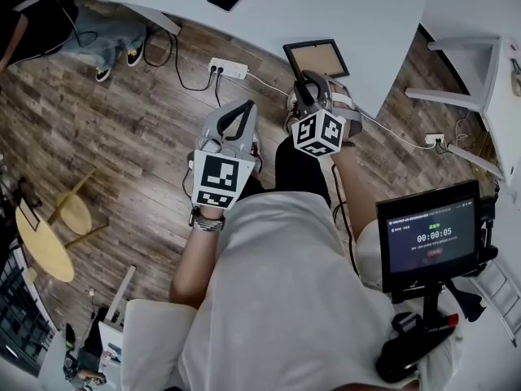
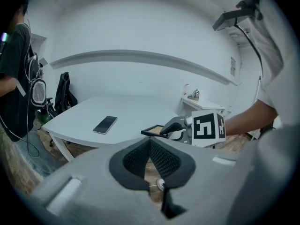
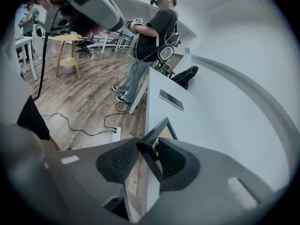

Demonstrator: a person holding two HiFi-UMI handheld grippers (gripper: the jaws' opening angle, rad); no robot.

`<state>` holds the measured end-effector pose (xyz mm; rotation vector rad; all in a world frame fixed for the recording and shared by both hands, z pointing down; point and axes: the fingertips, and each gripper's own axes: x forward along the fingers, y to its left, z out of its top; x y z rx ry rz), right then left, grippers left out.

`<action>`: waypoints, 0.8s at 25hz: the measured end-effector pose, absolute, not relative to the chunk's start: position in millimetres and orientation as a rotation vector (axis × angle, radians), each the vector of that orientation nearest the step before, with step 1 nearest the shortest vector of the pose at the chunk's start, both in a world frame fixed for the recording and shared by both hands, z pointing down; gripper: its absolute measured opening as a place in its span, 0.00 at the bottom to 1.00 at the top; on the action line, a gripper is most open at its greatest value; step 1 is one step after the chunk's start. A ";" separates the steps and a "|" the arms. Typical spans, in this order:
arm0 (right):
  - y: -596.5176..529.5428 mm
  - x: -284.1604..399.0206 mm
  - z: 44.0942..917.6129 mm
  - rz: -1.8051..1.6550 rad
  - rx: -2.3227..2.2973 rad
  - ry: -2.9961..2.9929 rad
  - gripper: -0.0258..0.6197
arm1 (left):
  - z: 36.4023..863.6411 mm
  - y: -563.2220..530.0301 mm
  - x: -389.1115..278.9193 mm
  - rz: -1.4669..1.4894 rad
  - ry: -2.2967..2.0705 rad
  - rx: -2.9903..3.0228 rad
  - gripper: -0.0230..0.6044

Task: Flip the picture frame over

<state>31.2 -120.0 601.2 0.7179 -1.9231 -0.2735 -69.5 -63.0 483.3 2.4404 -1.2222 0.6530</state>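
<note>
Pinching the picture frame [image 3: 164, 131] by its near edge in the right gripper's [image 3: 149, 147] fingers, narrowed onto the dark rim, with the rest tilted out past the fingertips over the tabletop's [image 1: 342, 6] edge. Gripped at the rim, probably, to leave room for swinging the far side up and over. Holding the left gripper [image 2: 150, 142] short of the tabletop, fingers pressed together on nothing, likely clear of the turn.

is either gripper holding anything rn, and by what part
The right gripper is clamped on the picture frame, by the black border at its near edge. The left gripper holds nothing; its jaws are together.
</note>
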 end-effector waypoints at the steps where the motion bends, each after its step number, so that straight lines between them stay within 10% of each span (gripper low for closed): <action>1: -121.5 33.6 597.2 -0.254 0.719 -1.936 0.24 | 481.5 -64.4 -66.4 0.654 -1.221 2.442 0.04; 20: -160.1 50.7 518.7 0.338 0.960 -2.301 0.22 | 457.7 -109.6 -56.2 0.635 -1.263 2.445 0.04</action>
